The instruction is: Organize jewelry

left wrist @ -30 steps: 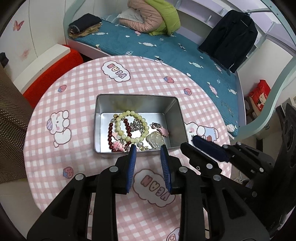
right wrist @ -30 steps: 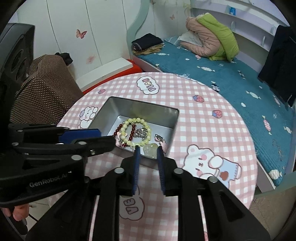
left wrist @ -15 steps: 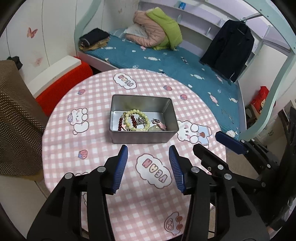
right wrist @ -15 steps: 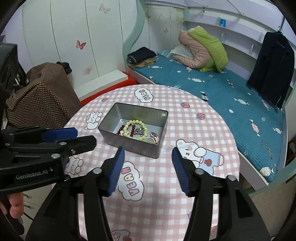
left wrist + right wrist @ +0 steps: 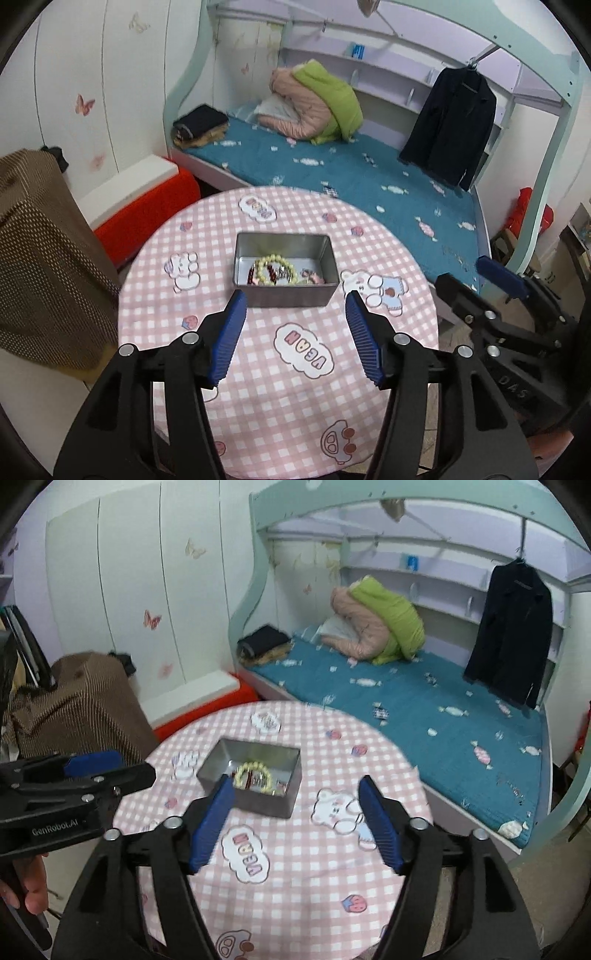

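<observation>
We are holding both grippers above the near half of the round table (image 5: 388, 254), and neither is carrying anything: the left gripper (image 5: 295, 334) is standing with its jaws spread wide, and the right gripper (image 5: 295, 821) is standing the same way, empty. The jewelry (image 5: 275, 271) is lying in a heap on the floor of the metal tin (image 5: 286, 295) near the table's middle — a pale bead bracelet (image 5: 266, 260) resting over dark red beads and some silvery and pink pieces, too small for us to sort out. We are seeing no loose pieces on the checked cloth, so we are judging the gathering done; what may be left is tidying inside the tin or closing it, though no lid is showing. We are finding plenty of bare cloth around the tin on every side, and it is sitting well in from the table edge. The bed (image 5: 424, 705) is lying beyond the far rim, and a brown dotted cover (image 5: 33, 240) is crowding the left — the only near obstacle.
</observation>
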